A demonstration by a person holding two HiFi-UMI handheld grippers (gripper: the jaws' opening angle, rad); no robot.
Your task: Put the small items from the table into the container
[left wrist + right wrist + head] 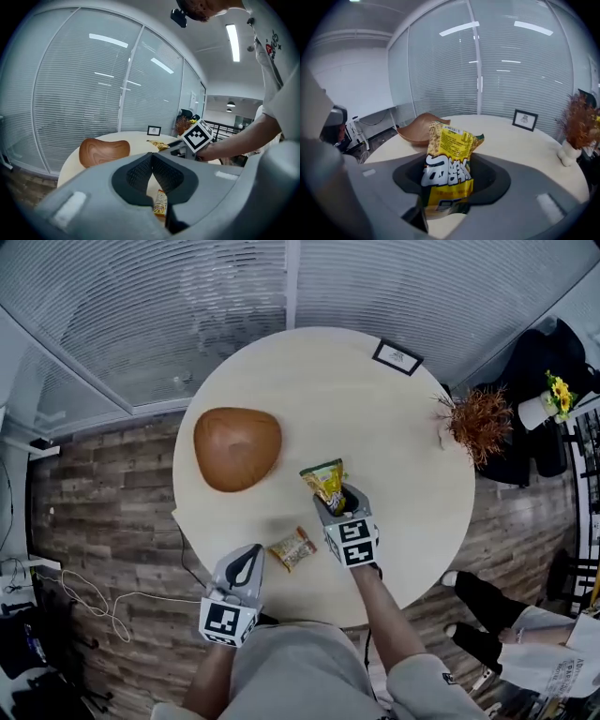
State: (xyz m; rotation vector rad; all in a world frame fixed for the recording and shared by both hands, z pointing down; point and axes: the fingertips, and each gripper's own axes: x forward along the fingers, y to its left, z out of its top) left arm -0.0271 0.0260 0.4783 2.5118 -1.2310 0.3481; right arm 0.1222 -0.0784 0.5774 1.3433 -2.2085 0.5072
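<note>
My right gripper (pixel 332 497) is shut on a yellow snack bag (pixel 325 482) and holds it upright above the round table (pixel 412 484). In the right gripper view the bag (pixel 449 164) stands between the jaws, with the brown wooden bowl (pixel 416 132) behind it. That bowl (pixel 237 447) sits on the table's left side. A smaller orange snack packet (pixel 292 549) lies flat near the front edge. My left gripper (pixel 253 553) is just left of it, jaws together and empty. The packet (pixel 160 203) shows below those jaws in the left gripper view.
A small picture frame (pixel 397 356) stands at the table's far edge. A dried plant in a white vase (pixel 478 420) stands at its right edge. A person's legs (pixel 487 615) are at the lower right. Cables (pixel 89 601) lie on the wooden floor at left.
</note>
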